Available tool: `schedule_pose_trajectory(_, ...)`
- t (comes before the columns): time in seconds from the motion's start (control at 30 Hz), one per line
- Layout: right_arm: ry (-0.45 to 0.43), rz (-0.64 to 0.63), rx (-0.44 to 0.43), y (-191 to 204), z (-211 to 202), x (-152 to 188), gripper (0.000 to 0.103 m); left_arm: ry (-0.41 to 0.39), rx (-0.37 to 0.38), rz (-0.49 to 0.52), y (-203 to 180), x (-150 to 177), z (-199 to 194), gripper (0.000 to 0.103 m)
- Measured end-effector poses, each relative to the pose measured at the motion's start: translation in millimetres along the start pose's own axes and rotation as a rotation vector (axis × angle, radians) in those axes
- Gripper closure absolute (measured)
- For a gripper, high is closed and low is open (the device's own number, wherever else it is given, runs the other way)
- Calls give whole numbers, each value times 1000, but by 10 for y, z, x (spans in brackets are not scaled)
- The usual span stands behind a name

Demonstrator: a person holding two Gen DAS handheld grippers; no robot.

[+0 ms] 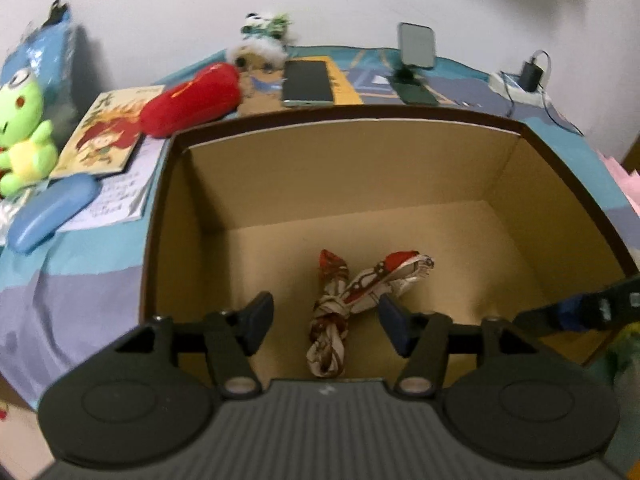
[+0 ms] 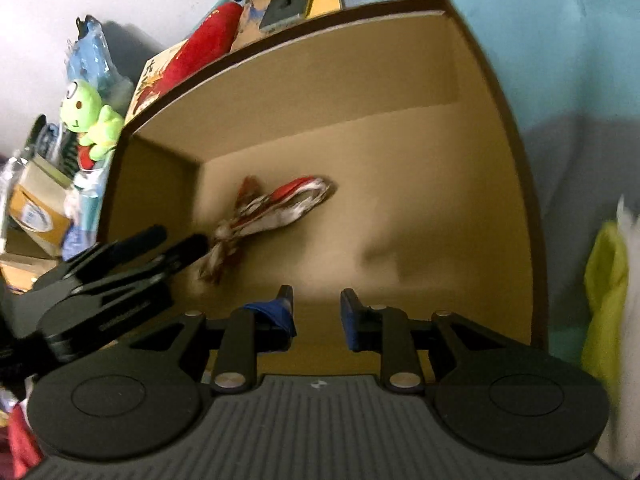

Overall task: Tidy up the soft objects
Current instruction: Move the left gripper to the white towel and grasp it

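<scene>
A knotted red-and-white cloth [image 1: 344,304] lies on the floor of an open cardboard box [image 1: 360,168]; it also shows in the right wrist view [image 2: 264,216] inside the box [image 2: 400,92]. My left gripper [image 1: 326,320] is open and empty, hovering over the box above the cloth. My right gripper [image 2: 316,312] is open over the box's near side, empty. A red plush [image 1: 192,98], a green frog plush [image 1: 24,136] and a small white plush [image 1: 258,50] lie on the bed outside the box.
A book [image 1: 104,132], a blue case [image 1: 48,212], a tablet [image 1: 308,82], a phone on a stand [image 1: 416,46] and a charger [image 1: 528,78] lie on the blue bedspread. A yellow-green cloth [image 2: 608,292] sits at the right.
</scene>
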State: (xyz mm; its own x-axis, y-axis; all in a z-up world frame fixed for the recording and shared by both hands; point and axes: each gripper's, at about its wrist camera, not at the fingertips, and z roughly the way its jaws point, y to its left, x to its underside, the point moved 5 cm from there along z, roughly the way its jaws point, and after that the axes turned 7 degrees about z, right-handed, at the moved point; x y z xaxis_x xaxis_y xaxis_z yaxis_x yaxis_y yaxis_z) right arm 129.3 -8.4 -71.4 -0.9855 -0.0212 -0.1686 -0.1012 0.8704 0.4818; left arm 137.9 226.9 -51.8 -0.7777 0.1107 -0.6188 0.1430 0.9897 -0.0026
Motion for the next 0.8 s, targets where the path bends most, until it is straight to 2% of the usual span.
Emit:
schedule_pose_trajectory(0.13,31,81,-52,-2,-68,166,94,1,18,13,-19,6,-42,42)
schedule_pose_trajectory(0.27,-132,-15,-53,139,-286,192,91,-58,16,24,-79,-58,-289,41)
schedule_pose_trajectory(0.4,-232,-40,-182,165,-516,260,91,-98,33,32,-242,-85,-540,41)
schedule_pose_trajectory(0.53,-319,-156,-227,205,-706,379,91,-127,40,42,-541,-58,-768,41)
schedule_pose_trajectory(0.7,-381,-171,-329,-65,-952,504,91,-161,62,59,-924,46,-1011,41)
schedule_pose_trajectory(0.8,-435,-198,-324,-271,-1117,595,91,-167,114,56,-1207,162,-1088,41)
